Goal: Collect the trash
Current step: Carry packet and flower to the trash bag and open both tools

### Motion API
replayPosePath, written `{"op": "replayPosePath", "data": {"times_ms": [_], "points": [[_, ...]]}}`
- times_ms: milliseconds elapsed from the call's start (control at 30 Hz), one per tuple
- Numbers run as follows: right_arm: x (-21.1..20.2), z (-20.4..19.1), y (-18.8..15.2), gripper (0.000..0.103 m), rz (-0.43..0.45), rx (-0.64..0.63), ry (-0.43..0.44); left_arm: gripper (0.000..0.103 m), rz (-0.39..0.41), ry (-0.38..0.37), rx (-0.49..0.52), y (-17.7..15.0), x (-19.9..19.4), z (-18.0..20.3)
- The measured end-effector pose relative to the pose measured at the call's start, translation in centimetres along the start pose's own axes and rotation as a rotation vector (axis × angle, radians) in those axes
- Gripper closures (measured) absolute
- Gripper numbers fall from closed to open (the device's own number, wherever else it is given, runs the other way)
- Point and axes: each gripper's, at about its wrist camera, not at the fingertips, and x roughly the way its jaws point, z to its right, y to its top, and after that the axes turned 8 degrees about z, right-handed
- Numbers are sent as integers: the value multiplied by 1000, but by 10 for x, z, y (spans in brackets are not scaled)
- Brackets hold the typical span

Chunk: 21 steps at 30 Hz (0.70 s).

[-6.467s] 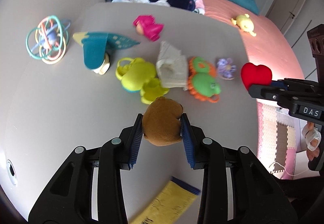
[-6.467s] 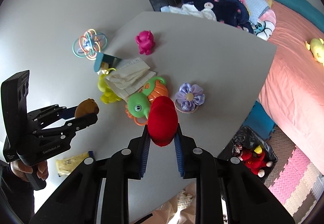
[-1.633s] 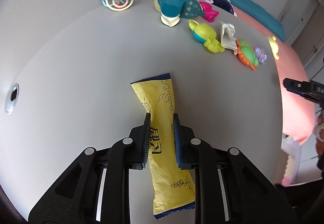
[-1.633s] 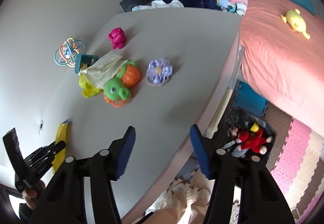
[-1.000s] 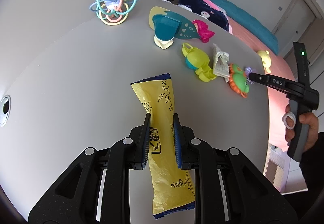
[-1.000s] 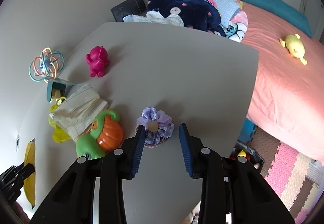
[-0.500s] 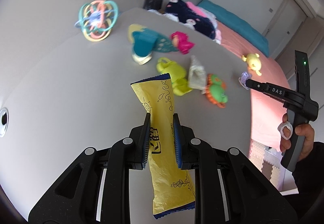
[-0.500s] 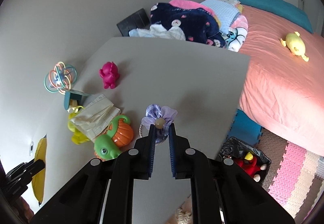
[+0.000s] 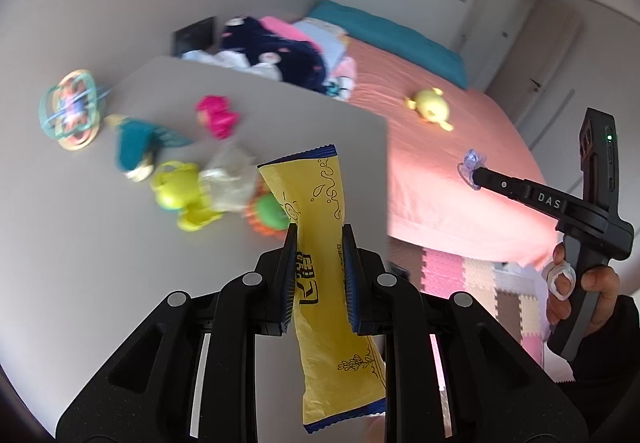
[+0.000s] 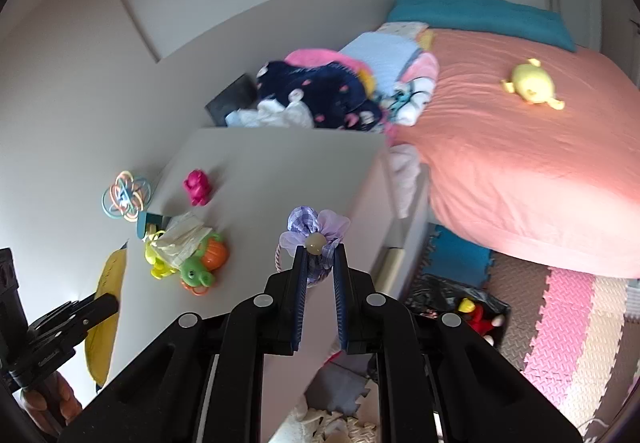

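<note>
the left gripper (image 9: 318, 243) has its jaws narrowed onto a yellow snack wrapper (image 9: 326, 283), pads pressing its middle, so the wrapper hangs lifted above the near edge of the grey table (image 9: 80, 251). the right gripper (image 10: 320, 259) has its jaws pinched on a purple fabric flower (image 10: 316, 229), which stands up past the fingertips, above the table's right edge; those jaws have just been closing.

only the right wrist view shows the black trash bag (image 10: 456, 303) on the floor, below the table's right edge, with a red toy (image 10: 478, 317) inside it. it also shows the wrapper from the side, as a yellow sliver at the table's left edge.

only the left wrist view shows the wrapper's printed face and blue serrated ends, and the person's hand (image 9: 580, 291) around the right gripper's handle, right of the table. both views show the blurred toy cluster on the table: a pink figure (image 9: 216, 117) farthest back and a green and orange toy (image 10: 200, 267) nearest.
</note>
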Motion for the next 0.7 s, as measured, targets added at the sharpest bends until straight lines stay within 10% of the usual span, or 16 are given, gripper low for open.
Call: {"op": "replayPosePath", "data": {"times_ms": [700], "points": [[-104, 106, -41, 89, 89, 194, -161, 82, -130, -311, 235, -2, 66, 156]]}}
